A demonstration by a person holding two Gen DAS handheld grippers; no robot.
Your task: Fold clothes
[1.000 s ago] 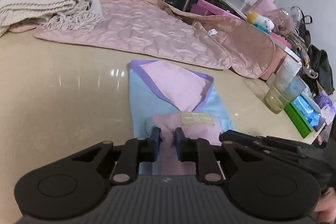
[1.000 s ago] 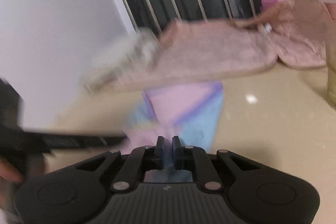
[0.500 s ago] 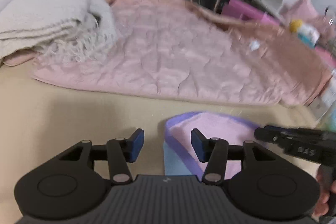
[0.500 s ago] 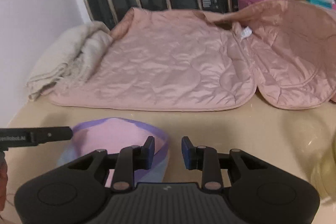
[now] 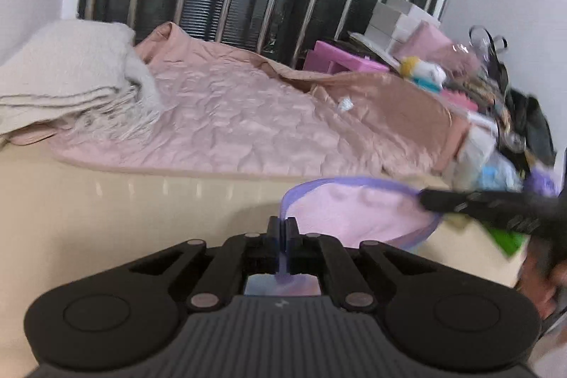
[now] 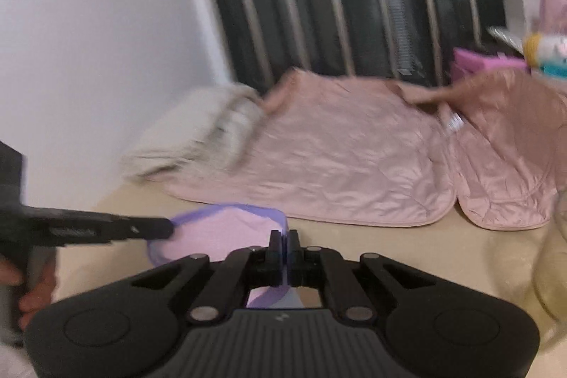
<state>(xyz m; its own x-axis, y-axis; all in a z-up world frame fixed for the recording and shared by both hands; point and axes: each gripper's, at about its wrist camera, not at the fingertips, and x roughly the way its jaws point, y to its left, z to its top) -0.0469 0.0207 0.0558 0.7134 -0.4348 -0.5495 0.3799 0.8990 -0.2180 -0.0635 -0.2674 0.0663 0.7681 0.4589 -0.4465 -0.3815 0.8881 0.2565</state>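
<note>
My left gripper (image 5: 282, 229) is clamped on the purple-trimmed edge of the small pink and light-blue garment (image 5: 358, 211), its jaws having just closed with the fabric pinched between them. My right gripper (image 6: 283, 241) is likewise clamped on the opposite end of the same purple hem, its jaws also just closed on the cloth. The garment (image 6: 219, 232) hangs between the two grippers as a shallow curved pocket, pink face showing, lifted off the glossy beige counter (image 5: 124, 218) near its front edge. In the left wrist view the right gripper (image 5: 425, 199) enters from the right and meets the hem; in the right wrist view the left gripper (image 6: 166, 229) enters from the left, with a hand (image 6: 35, 293) visible behind it. Along the counter's back edge lies a quilted pink satin blanket (image 5: 230, 126), spread flat. A folded cream fringed throw (image 5: 67, 77) rests on the blanket's left end, toward the back left corner. A cluttered group of boxes and toys (image 5: 425, 66), blurred, occupies the back right corner.
</note>
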